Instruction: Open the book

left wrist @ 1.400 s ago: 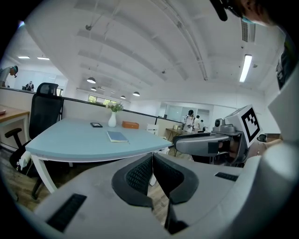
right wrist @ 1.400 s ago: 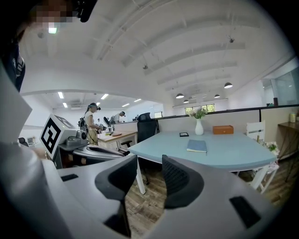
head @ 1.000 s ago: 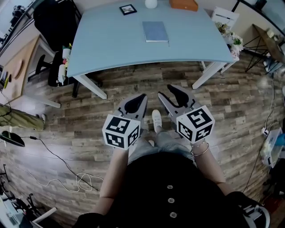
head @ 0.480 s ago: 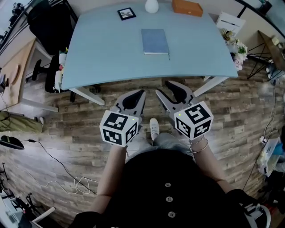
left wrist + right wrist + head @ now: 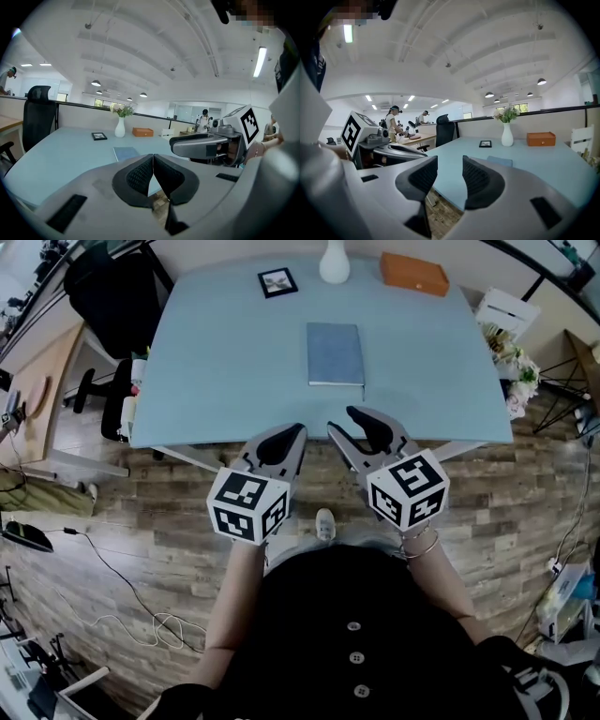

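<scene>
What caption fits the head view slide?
Left gripper shut, right gripper open, both short of the closed book on the table.

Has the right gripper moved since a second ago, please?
Yes: the right gripper has come forward, its tips now at the table's near edge.

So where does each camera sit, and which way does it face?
Head view: on the head, steeply down at table and closed book; left gripper, right gripper, forearms show.
Left gripper view: on that gripper, forward across the table toward the vase; shut jaws show.
Right gripper view: same heading; open jaws show.
All share book, vase.
</scene>
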`<action>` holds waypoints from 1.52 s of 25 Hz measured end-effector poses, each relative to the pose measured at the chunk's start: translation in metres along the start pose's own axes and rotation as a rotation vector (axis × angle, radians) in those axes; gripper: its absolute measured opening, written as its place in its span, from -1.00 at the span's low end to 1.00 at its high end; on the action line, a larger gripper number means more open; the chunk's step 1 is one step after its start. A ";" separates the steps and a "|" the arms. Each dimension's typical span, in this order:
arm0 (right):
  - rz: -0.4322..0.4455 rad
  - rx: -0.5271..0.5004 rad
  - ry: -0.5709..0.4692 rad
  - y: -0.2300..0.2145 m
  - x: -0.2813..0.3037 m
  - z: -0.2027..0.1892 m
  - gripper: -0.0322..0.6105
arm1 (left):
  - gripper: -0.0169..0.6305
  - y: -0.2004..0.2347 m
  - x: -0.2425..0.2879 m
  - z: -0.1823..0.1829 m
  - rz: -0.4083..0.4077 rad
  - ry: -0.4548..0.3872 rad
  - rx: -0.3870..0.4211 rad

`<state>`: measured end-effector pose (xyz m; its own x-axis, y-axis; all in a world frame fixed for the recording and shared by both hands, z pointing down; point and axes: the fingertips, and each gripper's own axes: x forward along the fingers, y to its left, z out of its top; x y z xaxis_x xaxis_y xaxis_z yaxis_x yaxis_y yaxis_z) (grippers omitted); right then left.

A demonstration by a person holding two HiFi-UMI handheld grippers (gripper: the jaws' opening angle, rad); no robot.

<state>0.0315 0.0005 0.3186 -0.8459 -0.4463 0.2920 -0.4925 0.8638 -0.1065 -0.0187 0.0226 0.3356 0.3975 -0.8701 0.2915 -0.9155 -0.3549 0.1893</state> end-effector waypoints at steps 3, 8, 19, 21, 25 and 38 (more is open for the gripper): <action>0.040 0.003 -0.011 -0.006 0.011 0.006 -0.43 | -0.91 0.011 0.009 0.008 0.021 -0.002 -0.002; 0.084 -0.005 -0.007 -0.007 0.020 0.007 -0.44 | -0.91 0.026 0.014 0.016 0.057 -0.009 -0.015; 0.110 0.031 0.016 -0.020 0.035 -0.001 -0.45 | -0.91 0.036 0.029 0.010 0.064 0.033 -0.041; 0.111 0.034 0.016 -0.025 0.042 0.000 -0.45 | -0.91 0.040 0.032 0.007 0.070 0.043 -0.050; 0.110 0.035 0.028 -0.032 0.055 0.001 -0.45 | -0.91 0.054 0.035 0.005 0.080 0.051 -0.063; 0.069 0.013 0.074 -0.068 0.121 0.014 -0.45 | -0.91 0.106 0.078 0.012 0.021 0.084 -0.088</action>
<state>-0.0404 -0.1158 0.3477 -0.8610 -0.3667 0.3524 -0.4363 0.8886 -0.1414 -0.0858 -0.0869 0.3672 0.3852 -0.8440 0.3731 -0.9163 -0.3019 0.2630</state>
